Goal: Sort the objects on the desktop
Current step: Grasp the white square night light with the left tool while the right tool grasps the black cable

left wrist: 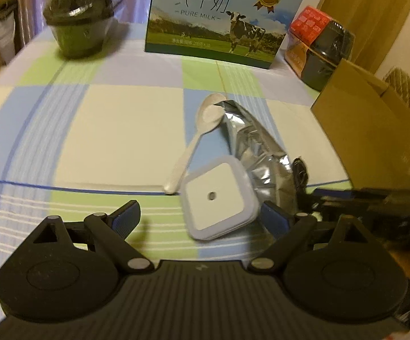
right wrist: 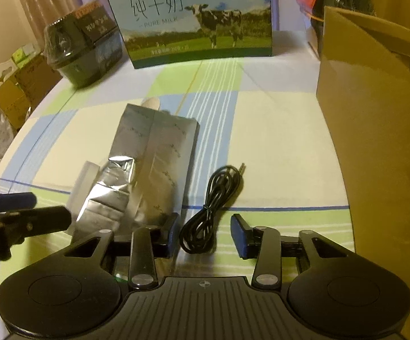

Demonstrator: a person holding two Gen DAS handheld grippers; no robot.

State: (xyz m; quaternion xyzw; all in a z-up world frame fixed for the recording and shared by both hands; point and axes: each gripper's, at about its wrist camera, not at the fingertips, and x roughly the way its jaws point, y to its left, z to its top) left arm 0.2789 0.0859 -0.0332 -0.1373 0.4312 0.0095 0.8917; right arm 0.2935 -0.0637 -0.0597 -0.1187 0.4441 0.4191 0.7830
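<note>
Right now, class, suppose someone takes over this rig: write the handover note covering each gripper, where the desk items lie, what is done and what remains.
Left gripper: open, empty, jaws either side of the white square lid.
Right gripper: open, empty, jaws either side of the coiled black cable.
White plastic spoon lies partly under the silver foil pouch, which touches the lid.
Cardboard box stands open at the right; its inside is hidden.
Done: nothing visibly sorted.
Left: lid, spoon, pouch and cable all remain on the checked tablecloth.
</note>
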